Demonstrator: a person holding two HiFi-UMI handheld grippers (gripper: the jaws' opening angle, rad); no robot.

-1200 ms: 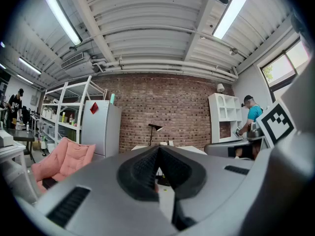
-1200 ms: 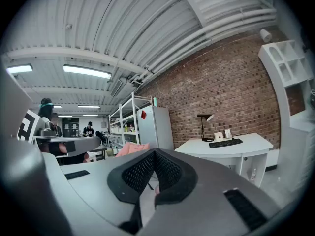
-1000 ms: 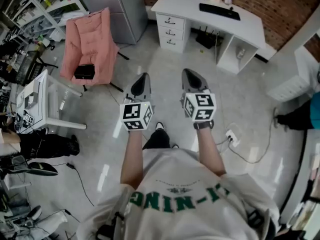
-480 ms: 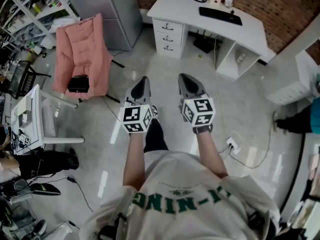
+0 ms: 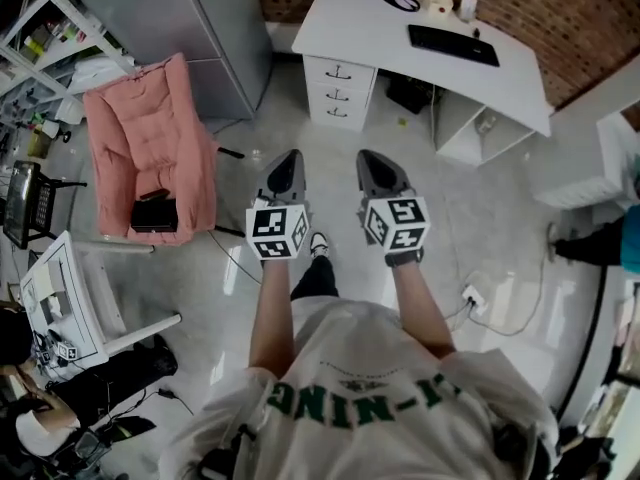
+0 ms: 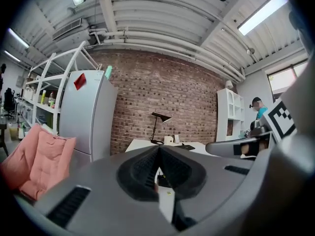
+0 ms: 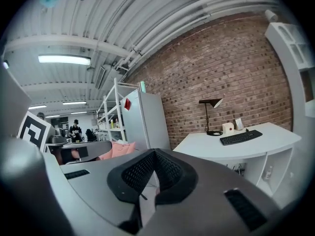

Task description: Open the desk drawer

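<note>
- Since the earlier frames the desk (image 5: 360, 23) has drawn nearer in the head view. The pink chair (image 5: 140, 148) has slid down and to the left, and both grippers have kept side by side ahead of the person.
- The left gripper (image 5: 289, 160) has its jaws together, with nothing between them.
- The right gripper (image 5: 368, 160) is also closed and empty. Both are over the floor, well apart from the desk.
- The drawers (image 5: 342, 90) form a stack of three under the desk's left end, all flush with their fronts.
- The floor (image 5: 480, 218) is pale, glossy tile, with a cable and socket block (image 5: 473, 299) lying on it.
- The white desk stands against a brick wall (image 5: 560, 8) and carries a keyboard (image 5: 452, 44) and a lamp base (image 5: 400, 0).
- A grey cabinet (image 5: 190, 18) stands left of the desk, with shelving further left.
- A black item (image 5: 153, 215) lies on the chair; what it is cannot be told.
- In both gripper views the gripper bodies hide the drawers, and only the desk top and lamp (image 6: 160, 117) show above them.
- A person (image 5: 610, 233) at the right edge is cut off.
</note>
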